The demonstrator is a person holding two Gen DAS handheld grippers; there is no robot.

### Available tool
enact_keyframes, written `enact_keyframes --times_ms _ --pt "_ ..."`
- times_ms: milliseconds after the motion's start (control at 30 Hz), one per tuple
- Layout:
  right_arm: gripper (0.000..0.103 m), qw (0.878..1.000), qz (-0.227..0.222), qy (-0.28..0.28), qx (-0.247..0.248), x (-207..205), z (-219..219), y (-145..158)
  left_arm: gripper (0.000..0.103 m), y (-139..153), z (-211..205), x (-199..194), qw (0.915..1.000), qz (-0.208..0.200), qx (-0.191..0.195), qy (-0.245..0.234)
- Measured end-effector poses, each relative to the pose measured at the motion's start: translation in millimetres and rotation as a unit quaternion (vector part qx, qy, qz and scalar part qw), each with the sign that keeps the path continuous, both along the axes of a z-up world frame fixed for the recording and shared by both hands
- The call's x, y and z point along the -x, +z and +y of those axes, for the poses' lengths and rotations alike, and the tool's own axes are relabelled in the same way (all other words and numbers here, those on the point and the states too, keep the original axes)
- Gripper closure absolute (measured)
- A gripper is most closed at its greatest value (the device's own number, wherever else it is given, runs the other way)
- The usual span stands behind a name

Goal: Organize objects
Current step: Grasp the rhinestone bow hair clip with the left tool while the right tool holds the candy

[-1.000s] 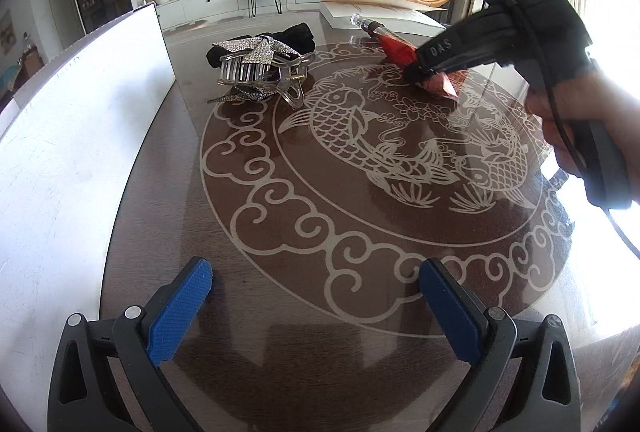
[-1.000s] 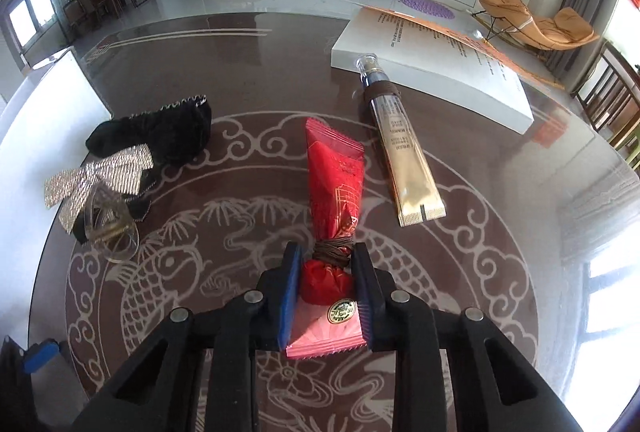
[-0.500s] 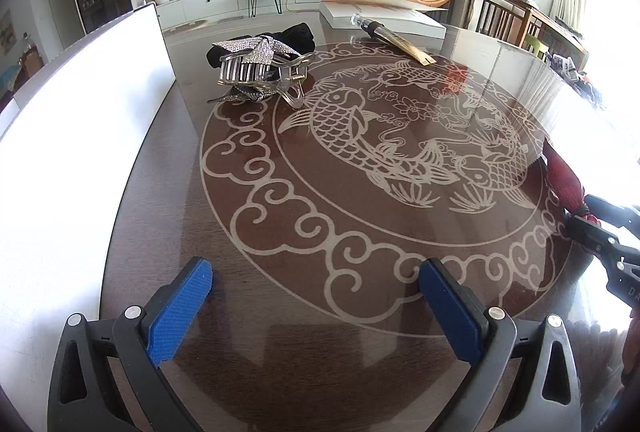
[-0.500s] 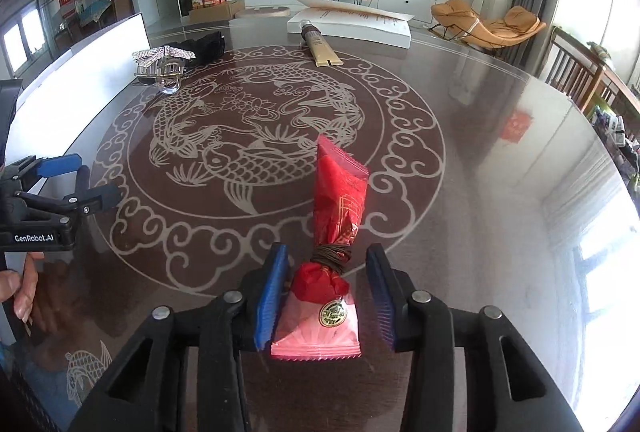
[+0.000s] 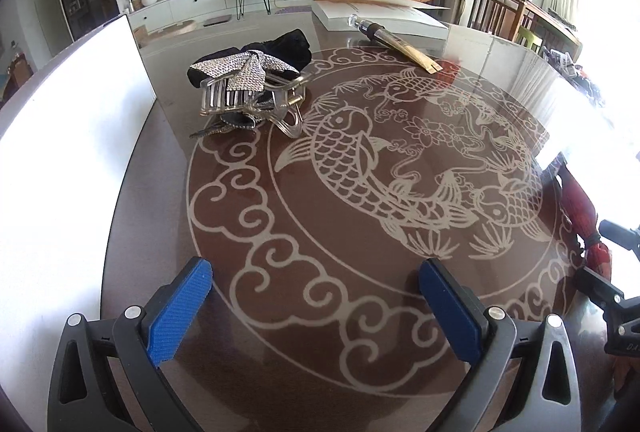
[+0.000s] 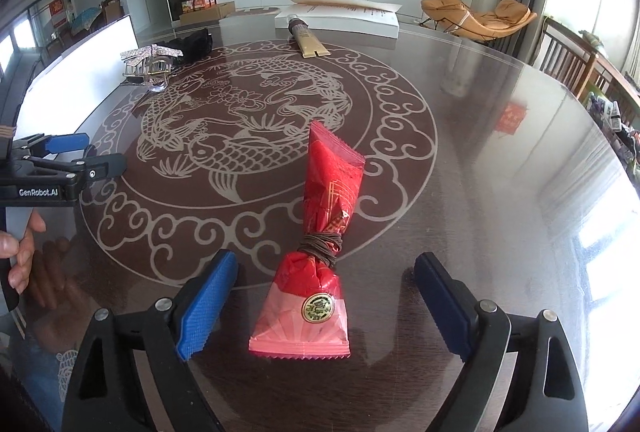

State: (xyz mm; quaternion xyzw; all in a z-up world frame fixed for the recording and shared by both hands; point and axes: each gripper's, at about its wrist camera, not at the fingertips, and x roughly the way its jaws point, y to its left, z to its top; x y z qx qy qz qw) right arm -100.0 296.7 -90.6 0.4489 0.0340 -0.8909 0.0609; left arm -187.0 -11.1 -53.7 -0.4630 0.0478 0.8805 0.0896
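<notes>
The right gripper (image 6: 326, 304) is spread wide, its blue pads clear of the red packet (image 6: 320, 232) lying flat on the worktop (image 6: 500, 192) between them. The packet is tied at its waist with brown cord, its pink sealed end toward the camera and its red crimped end pointing toward the middle of the worktop. It lies near the worktop's near edge, across the outer scroll border of the carp pattern.

The left gripper (image 5: 316, 306) is also released, its pads wide apart over bare patterned glass with nothing between them.

Toward the far left edge sits a clear hair claw clip with a rhinestone bow (image 5: 250, 88), touching a black fabric piece (image 5: 288, 46) just behind it. At the far edge a gold tube with a dark cap (image 5: 400, 42) lies at a slant, its cap end against a flat white box (image 5: 384, 18). A tall white board (image 5: 60, 152) runs along the left edge. Nothing lies between either gripper and these things; the central carp pattern is uncovered.

The right wrist view shows the whole packet, and at its left border the left gripper (image 6: 70, 156) seen from the side with part of the hand (image 6: 20, 248) holding it. The left wrist view shows only a sliver of the packet (image 5: 580, 208) at its right border, beside parts of the right gripper, but gives the closer look at the clip's teeth and bow.
</notes>
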Motion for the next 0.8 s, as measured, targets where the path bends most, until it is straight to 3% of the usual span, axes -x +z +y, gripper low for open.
enact_keyframes --times_ms 67,267,500,667,700,733,800 --pt "0.007 1.000 -0.002 0.006 -0.006 0.3 -2.8 -0.5 0.000 -0.5 -2.0 16.2 1.0000 0.002 0.000 0.007" --pt "0.007 1.000 -0.003 0.008 -0.004 0.5 -3.2 -0.7 0.000 0.4 -1.2 62.1 0.9999 0.004 0.001 0.013" --pt "0.007 1.000 -0.003 0.008 -0.003 0.7 -3.3 -0.9 0.000 -1.0 -12.5 108.9 0.9970 0.004 0.001 0.077" --pt "0.007 1.000 -0.003 0.008 -0.003 0.8 -3.5 -1.0 0.000 -0.8 -7.8 124.5 0.9980 0.003 -0.001 0.063" --pt "0.007 1.000 -0.003 0.008 -0.003 0.9 -3.5 -1.0 0.006 0.1 -6.0 123.1 0.9985 0.007 -0.004 0.054" --pt "0.007 1.000 -0.003 0.008 -0.003 0.9 -3.5 -1.1 0.032 2.6 -3.6 117.7 0.9986 0.022 0.000 0.048" --pt "0.007 1.000 -0.003 0.008 -0.003 1.0 -3.6 -1.1 0.048 6.4 0.2 107.9 0.9988 0.033 -0.006 0.034"
